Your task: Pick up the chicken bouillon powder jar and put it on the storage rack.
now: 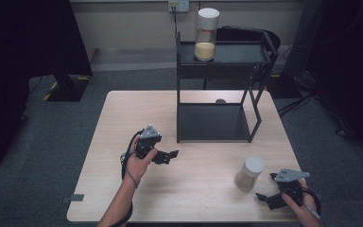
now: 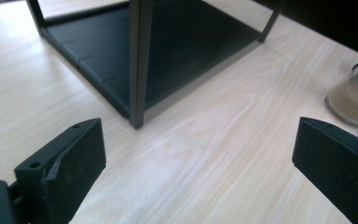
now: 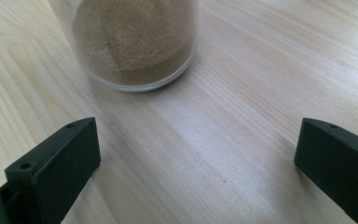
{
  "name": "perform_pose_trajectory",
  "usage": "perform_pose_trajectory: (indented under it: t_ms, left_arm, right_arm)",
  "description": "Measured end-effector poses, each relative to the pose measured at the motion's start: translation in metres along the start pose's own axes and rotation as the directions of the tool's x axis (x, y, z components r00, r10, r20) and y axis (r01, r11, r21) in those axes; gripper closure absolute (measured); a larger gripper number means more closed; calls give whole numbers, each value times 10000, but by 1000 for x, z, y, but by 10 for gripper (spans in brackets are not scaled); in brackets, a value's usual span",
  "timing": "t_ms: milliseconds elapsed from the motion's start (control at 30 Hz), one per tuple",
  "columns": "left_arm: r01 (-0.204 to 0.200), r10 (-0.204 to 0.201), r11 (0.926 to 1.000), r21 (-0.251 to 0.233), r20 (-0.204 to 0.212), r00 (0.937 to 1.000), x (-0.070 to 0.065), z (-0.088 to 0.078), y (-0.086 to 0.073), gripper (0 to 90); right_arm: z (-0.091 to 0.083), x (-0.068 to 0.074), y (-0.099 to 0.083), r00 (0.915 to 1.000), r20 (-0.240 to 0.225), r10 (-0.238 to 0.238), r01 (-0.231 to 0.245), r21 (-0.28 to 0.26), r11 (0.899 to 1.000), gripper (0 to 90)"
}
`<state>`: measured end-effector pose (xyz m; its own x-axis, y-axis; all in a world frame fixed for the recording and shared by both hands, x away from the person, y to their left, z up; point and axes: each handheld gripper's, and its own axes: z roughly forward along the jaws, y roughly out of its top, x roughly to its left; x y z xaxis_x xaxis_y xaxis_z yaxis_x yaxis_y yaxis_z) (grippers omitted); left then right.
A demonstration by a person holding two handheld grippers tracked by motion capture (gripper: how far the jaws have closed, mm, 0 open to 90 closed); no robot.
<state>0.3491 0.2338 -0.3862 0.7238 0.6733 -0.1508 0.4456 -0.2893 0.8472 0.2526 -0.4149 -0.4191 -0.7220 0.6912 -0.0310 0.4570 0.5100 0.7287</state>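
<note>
Hovering over the left half of the pale wood-grain surface [image 1: 123, 189], the left gripper [image 1: 169, 155] points toward the black metal shelf rack [image 1: 217, 120], its fingers [image 2: 70, 163] spread wide apart with nothing between them; in the left gripper view the rack's square corner post stands just ahead, planted on the wood. The rack is thin, stiff, matte tubing with two flat trays — on its upper tray stands a tall clear jar with yellowish grains [image 1: 206, 35], white-capped and upright.

Further right, near the front edge, stands the jar of brown powder [image 1: 249, 173]: a round, straight-walled clear vessel with a pale lid, upright and about half full. In the right gripper view it rests just beyond the open fingers [image 3: 56, 172], not touching them. The right gripper [image 1: 263, 196] sits low beside it, fingers apart and empty, aimed at its base.

Judging by the look of it, the jar is glass or hard plastic — rigid, smooth, likely slippery, and breakable if tipped. The powder puts weight low down, so it should feel moderately heavy and bottom-loaded. The best hold seems to be across the cylindrical wall around mid-height, fingers square to the sides, rather than on the lid, which may come loose.
</note>
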Motion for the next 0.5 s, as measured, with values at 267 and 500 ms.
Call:
perform_pose_trajectory:
  t_ms: [267, 500]
  left_arm:
    - [137, -131, 9980, 610, -101, 9999, 1, 5, -27, 19]
    - [283, -260, 9954, 917, -262, 9993, 2, 2, -45, 19]
  right_arm:
    - [0, 0, 0, 10000, 1, -3, 3, 2, 10000, 0]
    - [0, 0, 0, 10000, 2, -4, 4, 3, 10000, 0]
